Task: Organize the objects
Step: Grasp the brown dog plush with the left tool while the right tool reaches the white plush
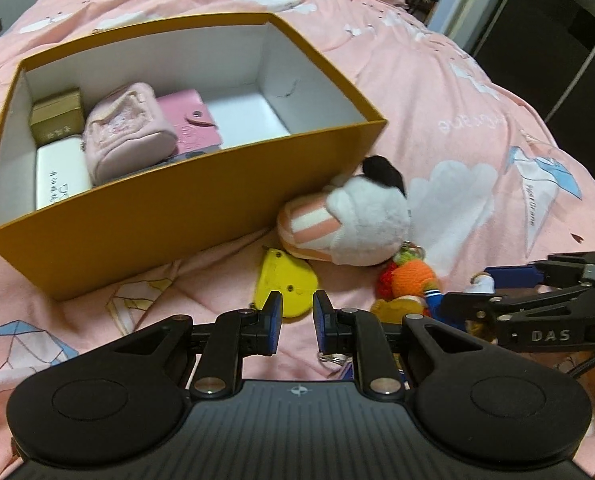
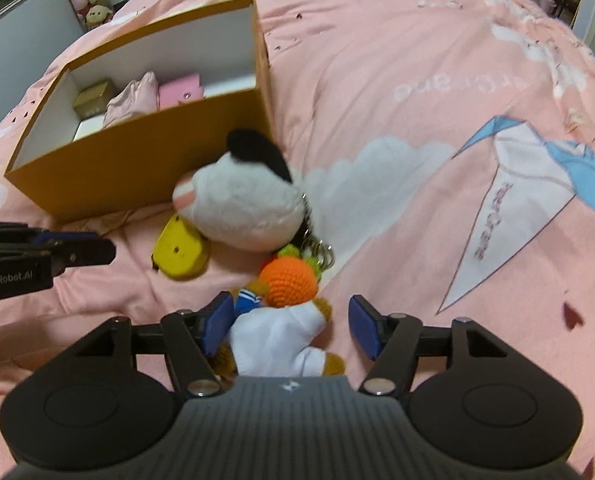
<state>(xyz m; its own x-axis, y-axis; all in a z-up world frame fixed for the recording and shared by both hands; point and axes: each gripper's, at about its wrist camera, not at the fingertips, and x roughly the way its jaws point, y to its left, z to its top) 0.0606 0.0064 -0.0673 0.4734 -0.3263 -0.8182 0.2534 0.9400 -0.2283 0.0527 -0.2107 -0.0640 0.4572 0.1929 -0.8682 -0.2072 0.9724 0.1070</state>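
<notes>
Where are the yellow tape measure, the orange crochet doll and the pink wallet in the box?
yellow tape measure (image 1: 287,282), left wrist view, on its flat yellow face.
orange crochet doll (image 2: 289,280), right wrist view, on its orange head.
pink wallet (image 1: 191,122), left wrist view, on its cover beside the snap.

Pink-quilted bed (image 2: 417,100), grey wall (image 2: 29,32)

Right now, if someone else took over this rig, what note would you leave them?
Left gripper: shut, empty, over the yellow toy.
Right gripper: open, straddling the small doll in white; pads not gripping.
Done: gold box, white box, pink pouch and pink wallet lie in the orange box.
Left: panda plush, yellow toy, orange crochet charm and doll, all on the bedspread.
</notes>
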